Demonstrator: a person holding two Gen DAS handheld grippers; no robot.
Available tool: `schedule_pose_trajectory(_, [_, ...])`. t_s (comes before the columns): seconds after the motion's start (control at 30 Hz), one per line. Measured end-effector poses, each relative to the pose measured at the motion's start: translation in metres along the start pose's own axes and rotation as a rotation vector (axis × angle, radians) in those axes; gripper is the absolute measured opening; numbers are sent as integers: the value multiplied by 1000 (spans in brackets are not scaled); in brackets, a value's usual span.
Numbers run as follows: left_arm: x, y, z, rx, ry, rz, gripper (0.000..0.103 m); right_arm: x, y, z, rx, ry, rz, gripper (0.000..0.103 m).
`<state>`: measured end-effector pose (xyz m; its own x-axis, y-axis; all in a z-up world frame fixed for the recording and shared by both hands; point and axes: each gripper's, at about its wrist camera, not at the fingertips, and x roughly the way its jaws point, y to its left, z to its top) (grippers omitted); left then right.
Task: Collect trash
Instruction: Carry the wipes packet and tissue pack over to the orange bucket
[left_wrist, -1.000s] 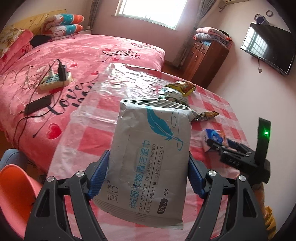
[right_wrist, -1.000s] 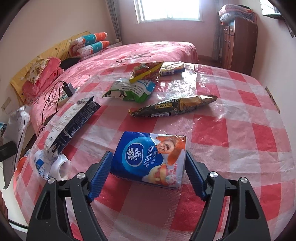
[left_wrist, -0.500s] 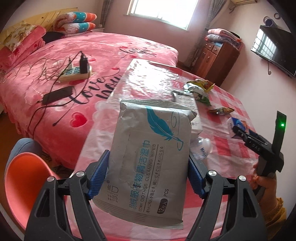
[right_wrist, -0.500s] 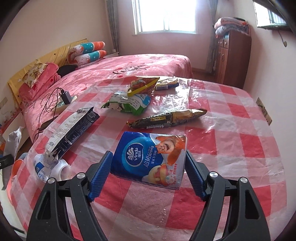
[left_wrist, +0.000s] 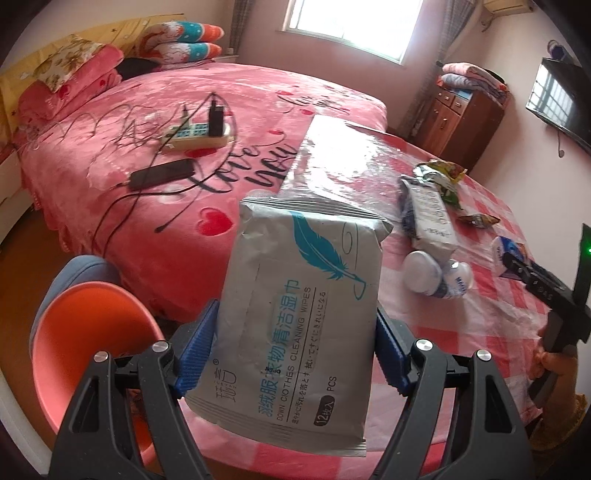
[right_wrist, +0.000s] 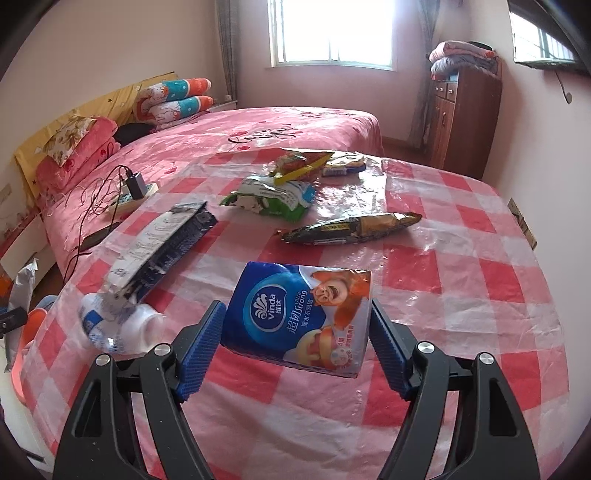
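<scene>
Swung leftward off the table (left_wrist: 461, 325) since the earlier frame, left gripper (left_wrist: 295, 354) clamped on grey wipes packet (left_wrist: 295, 314), above orange bin (left_wrist: 88, 343); right view, right gripper (right_wrist: 295, 350) gripping blue tissue pack (right_wrist: 299, 314), lifted above checked tablecloth, wrappers (right_wrist: 351, 229) beyond
</scene>
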<state>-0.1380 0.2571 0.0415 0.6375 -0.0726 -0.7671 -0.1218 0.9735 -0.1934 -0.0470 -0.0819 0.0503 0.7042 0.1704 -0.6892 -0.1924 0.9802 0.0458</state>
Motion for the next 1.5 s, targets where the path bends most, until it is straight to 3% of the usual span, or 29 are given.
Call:
schedule_pose_trajectory(0.3, [-11, 42, -12, -48, -12, 64, 77, -22, 52, 10, -84, -23, 79, 76])
schedule_pose_trajectory(0.73, [-28, 117, -39, -168, -8, 181, 77, -40, 176, 13, -276, -7, 314, 76])
schedule_pose_trajectory(1.13, [-24, 180, -69, -270, 28, 302, 77, -39, 310, -14, -546, 44, 535, 76])
schedule_pose_trajectory(1.5, [-14, 215, -85, -312, 65, 378, 78, -10, 398, -42, -694, 104, 619, 76])
